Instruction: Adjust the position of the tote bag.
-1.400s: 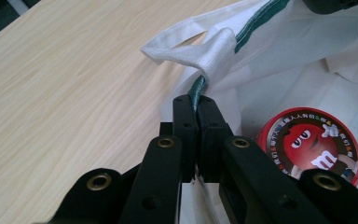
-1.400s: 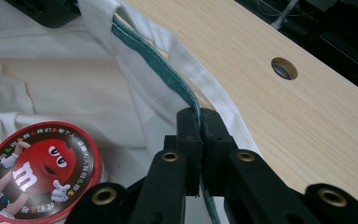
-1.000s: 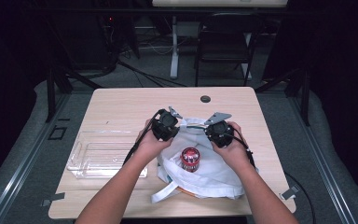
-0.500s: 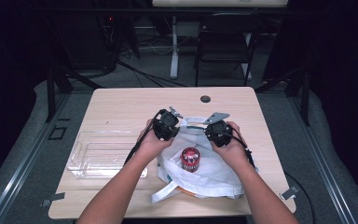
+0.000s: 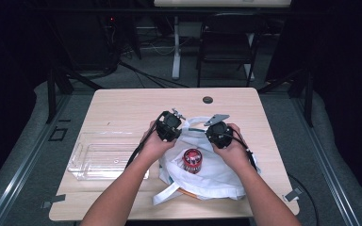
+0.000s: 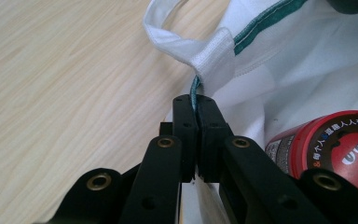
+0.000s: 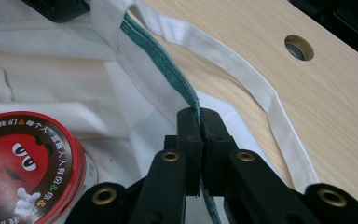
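White cloth bag (image 5: 217, 176) is lying on tabletop (image 5: 122, 106) w/ red can (image 5: 192, 160) inside. Left hand-held gripper (image 6: 196, 105) & right hand-held gripper (image 7: 199, 116) are each pinching bag's green-trimmed rim (image 7: 168, 70).

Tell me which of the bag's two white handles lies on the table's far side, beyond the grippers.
The handle arching past the white bag's mouth, between the grippers. The other handle trails off the bag's near corner toward the person.
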The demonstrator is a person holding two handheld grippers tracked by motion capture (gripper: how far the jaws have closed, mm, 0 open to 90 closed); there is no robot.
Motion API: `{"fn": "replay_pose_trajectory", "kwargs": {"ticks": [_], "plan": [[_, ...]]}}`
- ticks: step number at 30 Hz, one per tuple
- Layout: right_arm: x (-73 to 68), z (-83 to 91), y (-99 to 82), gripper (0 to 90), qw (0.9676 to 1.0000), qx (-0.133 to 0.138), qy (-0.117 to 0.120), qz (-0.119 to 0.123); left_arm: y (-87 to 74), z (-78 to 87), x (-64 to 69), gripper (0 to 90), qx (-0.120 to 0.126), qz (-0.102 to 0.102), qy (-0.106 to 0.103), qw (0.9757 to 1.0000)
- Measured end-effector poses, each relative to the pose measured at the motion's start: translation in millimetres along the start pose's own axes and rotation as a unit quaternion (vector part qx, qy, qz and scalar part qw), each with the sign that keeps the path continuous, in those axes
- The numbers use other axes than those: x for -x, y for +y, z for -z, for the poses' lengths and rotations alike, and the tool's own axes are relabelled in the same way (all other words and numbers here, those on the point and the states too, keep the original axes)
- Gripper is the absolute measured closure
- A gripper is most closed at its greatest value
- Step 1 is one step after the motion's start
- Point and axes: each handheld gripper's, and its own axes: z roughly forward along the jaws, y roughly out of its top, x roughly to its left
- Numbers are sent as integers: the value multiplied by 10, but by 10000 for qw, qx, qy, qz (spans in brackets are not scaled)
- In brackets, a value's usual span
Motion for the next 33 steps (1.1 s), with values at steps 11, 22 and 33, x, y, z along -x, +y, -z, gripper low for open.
{"fn": "replay_pose_trajectory", "kwargs": {"ticks": [11,22,33], "plan": [[20,-54,-15,881,9999,-76,76,-97,-20,44,27,786,37,28,-54,10000],[15,-65,-11,881,9999,-114,64,-93,-142,347,81,720,48,-55,-161,9998],[30,-92,-7,881,9998,-167,69,-125,-339,402,166,847,-234,-321,-117,9991]]}}
